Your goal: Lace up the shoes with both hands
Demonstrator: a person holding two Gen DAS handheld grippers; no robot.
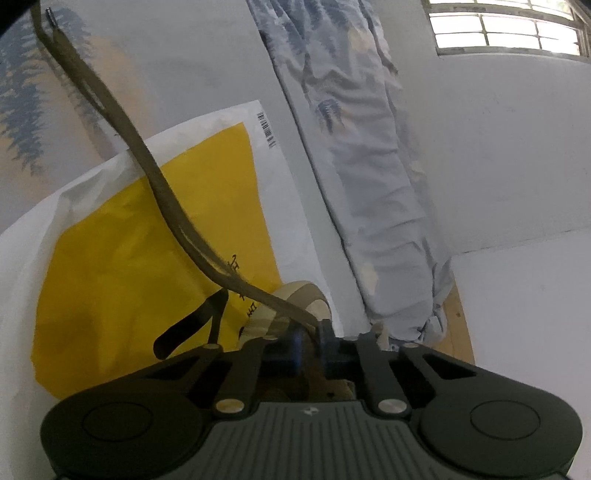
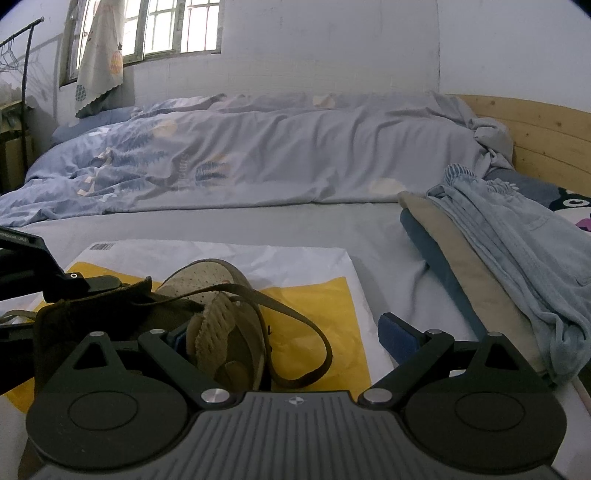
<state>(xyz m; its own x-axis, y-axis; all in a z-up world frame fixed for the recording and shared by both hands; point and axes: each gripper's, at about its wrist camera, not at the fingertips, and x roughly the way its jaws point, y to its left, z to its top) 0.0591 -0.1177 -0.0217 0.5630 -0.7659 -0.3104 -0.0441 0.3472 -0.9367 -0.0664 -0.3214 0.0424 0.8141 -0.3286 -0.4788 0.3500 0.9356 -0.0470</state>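
**Left tongs pinch the lace while the right tongs steady the shoe**

Now the left tongs [image 1: 309,343] are pressed together on the brown shoelace [image 1: 147,166], the blue pads gripping it right where it leaves the shoe. From that pinch the lace runs up and away to the far left, and its metal-tipped end [image 1: 51,15] hangs near the top corner of the left wrist view. Gripping the lace low down likely gives control for drawing it taut or feeding it on to the next eyelet.

The task's thing, an olive-brown shoe [image 2: 207,314], sits on a yellow-and-white plastic mailer bag [image 2: 321,306] spread on the bed [image 2: 258,225], presumably to keep the sheet clean. In the right wrist view its long axis runs near to far: the perforated toe points away toward the rumpled duvet [image 2: 258,147], and the opening and tongue face the camera. A slack loop of lace [image 2: 314,354] droops off its right side onto the bag.

The right tongs [image 2: 288,339] stand spread wide; the left pad is tucked against the shoe's tongue, the right pad [image 2: 397,338] is clear over the bag. Whether the left pad actually presses on the shoe I cannot tell; it seems placed to brace it. Folded clothes [image 2: 498,251] lie well apart to the right.
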